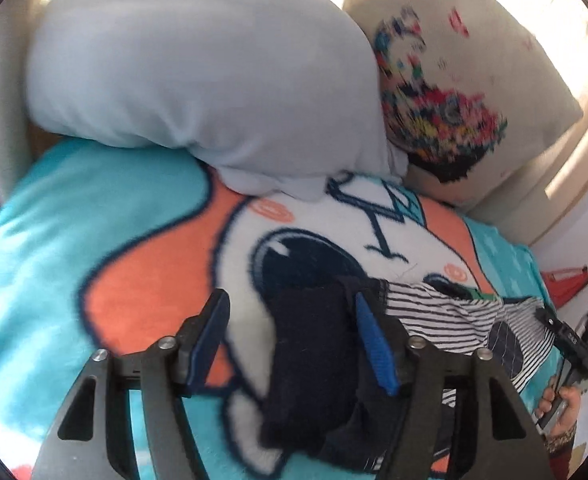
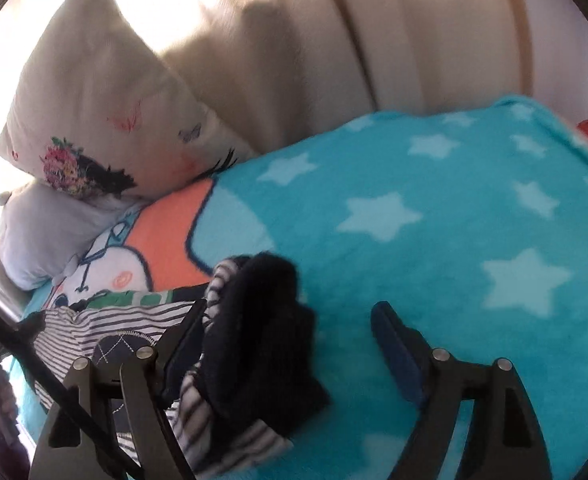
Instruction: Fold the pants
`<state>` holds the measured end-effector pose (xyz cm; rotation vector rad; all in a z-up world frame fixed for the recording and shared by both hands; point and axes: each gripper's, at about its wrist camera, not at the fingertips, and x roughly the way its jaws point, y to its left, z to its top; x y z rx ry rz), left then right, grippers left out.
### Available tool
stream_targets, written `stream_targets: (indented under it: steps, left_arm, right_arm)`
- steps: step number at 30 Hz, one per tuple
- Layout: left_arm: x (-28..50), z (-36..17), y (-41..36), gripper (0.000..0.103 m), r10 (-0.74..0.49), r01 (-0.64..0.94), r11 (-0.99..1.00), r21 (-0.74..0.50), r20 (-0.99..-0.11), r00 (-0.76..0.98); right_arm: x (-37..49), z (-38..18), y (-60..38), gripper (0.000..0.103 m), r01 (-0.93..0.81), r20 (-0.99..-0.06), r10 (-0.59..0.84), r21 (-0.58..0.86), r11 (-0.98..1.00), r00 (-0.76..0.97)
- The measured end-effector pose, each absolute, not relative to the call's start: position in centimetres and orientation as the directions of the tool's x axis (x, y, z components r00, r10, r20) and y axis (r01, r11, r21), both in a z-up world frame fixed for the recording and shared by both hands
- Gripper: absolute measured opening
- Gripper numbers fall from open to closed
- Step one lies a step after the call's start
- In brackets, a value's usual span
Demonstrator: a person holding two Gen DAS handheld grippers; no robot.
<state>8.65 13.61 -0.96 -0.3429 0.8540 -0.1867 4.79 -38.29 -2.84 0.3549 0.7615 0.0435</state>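
We count two grippers, two pillows and one pair of pants (image 1: 446, 316) on one blanket (image 1: 54, 240): a grey pillow (image 1: 198, 76) and a cream printed pillow (image 1: 466, 92) lean at the head of the bed. The pants lie near the blanket's near edge as a bunched strip of navy-and-white striped cloth with a dark navy cuff at each end and a green-and-white band along the upper edge. We see the left gripper (image 1: 294, 340) spread, one cuff lying between its fingers and close against the right one, and the right gripper (image 2: 290, 344) spread wide with the other cuff beside its left finger, the right finger clear of the cloth.
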Motion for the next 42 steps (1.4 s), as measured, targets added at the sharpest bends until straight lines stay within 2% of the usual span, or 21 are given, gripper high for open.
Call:
stream_targets:
  steps: [3,5,8,10,13,16,19,21,26,30,33,36,39,42]
  left_arm:
    - [6.8,0.7,14.4,0.064,-0.204,-0.024,0.950,-0.311,-0.675,0.709]
    - [5.7,1.6,14.1,0.064,-0.229,0.011,0.946,-0.323,-0.648,0.726]
    - [4.6,2.6,11.7,0.066,-0.335,0.121,0.922,-0.368,-0.600,0.726]
    - [4.1,2.6,9.8,0.074,-0.393,0.188,0.904,-0.383,-0.576,0.717]
    - [4.7,0.8,7.2,0.076,-0.437,0.228,0.890,-0.395,-0.596,0.674]
    - [6.2,-1.6,6.4,0.076,-0.414,0.189,0.902,-0.389,-0.651,0.637]
    - [6.1,-2.5,6.9,0.076,-0.421,0.183,0.897,-0.403,-0.646,0.637]
    - [6.0,-2.4,6.9,0.076,-0.426,0.191,0.894,-0.404,-0.641,0.639]
    - [5.7,-2.3,6.3,0.076,-0.401,0.191,0.908,-0.372,-0.649,0.646]
    - [4.0,-0.4,6.3,0.076,-0.398,0.195,0.909,-0.368,-0.631,0.666]
    - [2.6,0.6,5.9,0.076,-0.410,0.222,0.905,-0.363,-0.602,0.686]
    - [2.4,-0.6,5.0,0.077,-0.413,0.232,0.907,-0.351,-0.629,0.659]
    - [2.7,-2.8,3.9,0.077,-0.370,0.205,0.928,-0.313,-0.698,0.613]
    - [2.1,-3.3,3.6,0.077,-0.347,0.212,0.937,-0.276,-0.705,0.619]
  right_arm:
    - [2.7,-0.8,-38.9,0.086,0.132,-0.615,0.089,0.304,0.943,0.784]
    - [1.8,0.4,-38.7,0.086,0.115,-0.576,0.101,0.326,0.938,0.811]
    - [1.0,1.8,-37.7,0.086,-0.022,-0.486,0.267,0.453,0.891,0.832]
    - [1.1,2.1,-36.8,0.086,-0.136,-0.412,0.411,0.552,0.823,0.814]
    - [2.0,1.3,-35.3,0.086,-0.237,-0.335,0.547,0.644,0.728,0.767]
    - [3.3,-0.5,-34.2,0.086,-0.206,-0.372,0.558,0.666,0.717,0.742]
    - [3.4,-2.3,-35.2,0.085,-0.086,-0.455,0.447,0.620,0.780,0.770]
    - [2.7,-3.3,-36.5,0.084,-0.047,-0.450,0.416,0.633,0.773,0.790]
    - [1.7,-5.6,-39.9,0.078,-0.008,-0.361,0.447,0.770,0.638,0.819]
    - [1.4,-4.5,-39.3,0.079,0.001,-0.384,0.418,0.737,0.676,0.824]
    - [0.5,-2.7,-37.7,0.085,-0.032,-0.376,0.405,0.698,0.715,0.833]
    - [0.0,-2.4,-35.5,0.086,-0.080,-0.385,0.441,0.674,0.735,0.811]
    - [0.1,-3.6,-32.9,0.086,-0.118,-0.424,0.496,0.658,0.744,0.758]
    - [0.2,-5.2,-32.4,0.085,-0.079,-0.469,0.484,0.653,0.753,0.739]
